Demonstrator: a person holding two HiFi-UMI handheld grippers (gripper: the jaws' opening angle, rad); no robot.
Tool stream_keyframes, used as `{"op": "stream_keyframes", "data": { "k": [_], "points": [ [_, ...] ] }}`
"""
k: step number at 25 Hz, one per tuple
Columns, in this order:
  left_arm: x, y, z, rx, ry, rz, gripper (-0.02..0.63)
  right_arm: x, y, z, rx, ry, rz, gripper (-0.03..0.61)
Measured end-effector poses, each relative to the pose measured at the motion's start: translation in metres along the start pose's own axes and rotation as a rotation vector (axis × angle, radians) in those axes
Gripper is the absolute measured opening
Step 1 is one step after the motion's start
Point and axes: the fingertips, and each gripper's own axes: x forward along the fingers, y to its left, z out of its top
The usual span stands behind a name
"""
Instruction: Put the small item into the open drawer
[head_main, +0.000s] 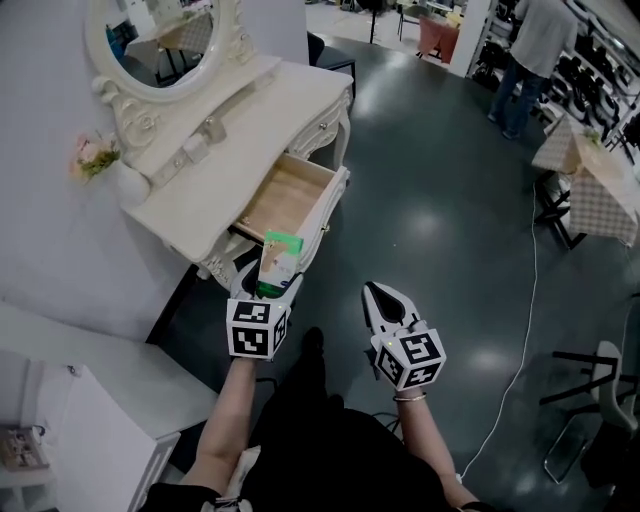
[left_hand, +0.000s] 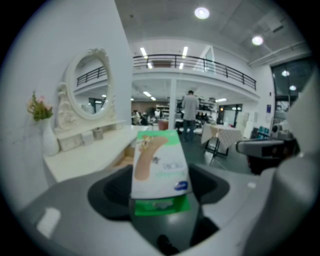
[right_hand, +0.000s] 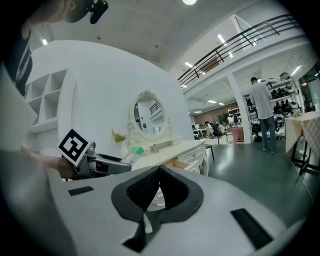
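Observation:
A small green-and-white plaster box (head_main: 278, 262) (left_hand: 159, 170) is clamped in my left gripper (head_main: 268, 283), just in front of the open wooden drawer (head_main: 287, 198) of the cream dressing table (head_main: 230, 150). In the left gripper view the box stands upright between the jaws, with the drawer (left_hand: 121, 159) behind it. My right gripper (head_main: 385, 304) (right_hand: 160, 172) hangs over the dark floor to the right, jaws closed together with nothing in them. In the right gripper view, the left gripper (right_hand: 107, 164) with the box (right_hand: 131, 152) is at the left.
An oval mirror (head_main: 165, 40) and a flower vase (head_main: 95, 155) stand at the table's back. A white shelf unit (head_main: 80, 420) is at lower left. A person (head_main: 530, 55) stands far right near chequered tables (head_main: 590, 190). A cable (head_main: 525, 330) runs over the floor.

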Motion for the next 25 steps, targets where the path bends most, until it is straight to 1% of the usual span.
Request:
{"op": "stream_keyframes", "data": {
  "k": [4, 14, 20, 25],
  "points": [
    [0.039, 0.023, 0.017, -0.001, 0.007, 0.000, 0.356, 0.042, -0.018, 0.011, -0.003, 0.011, -0.003, 0.005],
    [0.119, 0.070, 0.065, 0.016, 0.013, -0.045, 0.356, 0.136, -0.053, 0.039, 0.006, 0.035, -0.024, 0.005],
    [0.152, 0.097, 0.076, 0.017, 0.024, -0.079, 0.356, 0.183, -0.062, 0.051, -0.004, 0.039, -0.033, 0.006],
    [0.171, 0.107, 0.076, 0.013, 0.046, -0.108, 0.356, 0.204, -0.065, 0.055, -0.002, 0.047, -0.044, 0.006]
  ]
}}
